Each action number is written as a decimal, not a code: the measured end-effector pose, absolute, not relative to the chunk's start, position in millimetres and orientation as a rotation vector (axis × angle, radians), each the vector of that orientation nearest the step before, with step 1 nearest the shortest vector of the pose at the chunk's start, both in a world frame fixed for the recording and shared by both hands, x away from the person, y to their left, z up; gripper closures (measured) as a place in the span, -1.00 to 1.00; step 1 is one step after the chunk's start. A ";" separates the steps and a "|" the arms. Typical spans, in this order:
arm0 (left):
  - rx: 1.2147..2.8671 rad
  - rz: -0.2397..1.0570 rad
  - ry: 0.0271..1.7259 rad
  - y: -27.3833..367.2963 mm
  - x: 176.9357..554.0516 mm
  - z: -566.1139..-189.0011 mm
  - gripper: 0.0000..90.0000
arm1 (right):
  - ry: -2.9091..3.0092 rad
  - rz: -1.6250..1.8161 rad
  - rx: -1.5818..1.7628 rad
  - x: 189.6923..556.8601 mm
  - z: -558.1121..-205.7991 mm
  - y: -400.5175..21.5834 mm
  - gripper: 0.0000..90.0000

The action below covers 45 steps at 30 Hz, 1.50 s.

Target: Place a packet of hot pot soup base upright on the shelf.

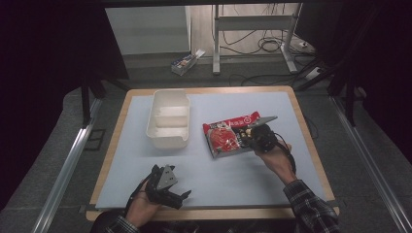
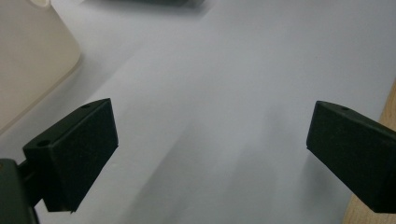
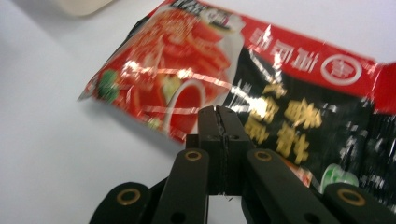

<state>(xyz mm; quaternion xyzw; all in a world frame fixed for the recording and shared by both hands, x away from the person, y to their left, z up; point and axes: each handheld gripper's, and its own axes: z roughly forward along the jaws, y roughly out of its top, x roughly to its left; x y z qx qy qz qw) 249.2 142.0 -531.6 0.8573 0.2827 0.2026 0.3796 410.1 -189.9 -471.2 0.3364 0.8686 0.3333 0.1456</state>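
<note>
Table w/ pale mat. White tub sits left of the red noodle packet, apart from it. Packet lies mid-table, tilted. Right gripper on packet's right part, jaws pressed together, pinching the packet's edge. Left gripper well below-left of packet, near table's front edge; jaws wide apart, nothing between, tub corner just beside.

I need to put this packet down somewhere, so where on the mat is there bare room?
The mat is bare along its right side past the red packet, along the far edge beside the white tub, and in front between both hands. It is crowded between tub and packet.
</note>
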 end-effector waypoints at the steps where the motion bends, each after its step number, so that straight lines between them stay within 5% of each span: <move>1: 2.190 0.517 0.721 142.1 249.1 -531.6 -0.96 | 2.500 0.958 0.966 414.1 -470.9 -187.8 0.98; 30: 2.187 0.526 0.721 143.2 248.8 -530.8 -0.95 | 2.413 0.872 1.071 528.2 -488.7 -132.3 0.98; 45: 2.198 0.527 0.717 143.6 248.8 -530.9 -0.95 | 2.453 0.755 1.109 538.5 -508.9 -121.0 0.99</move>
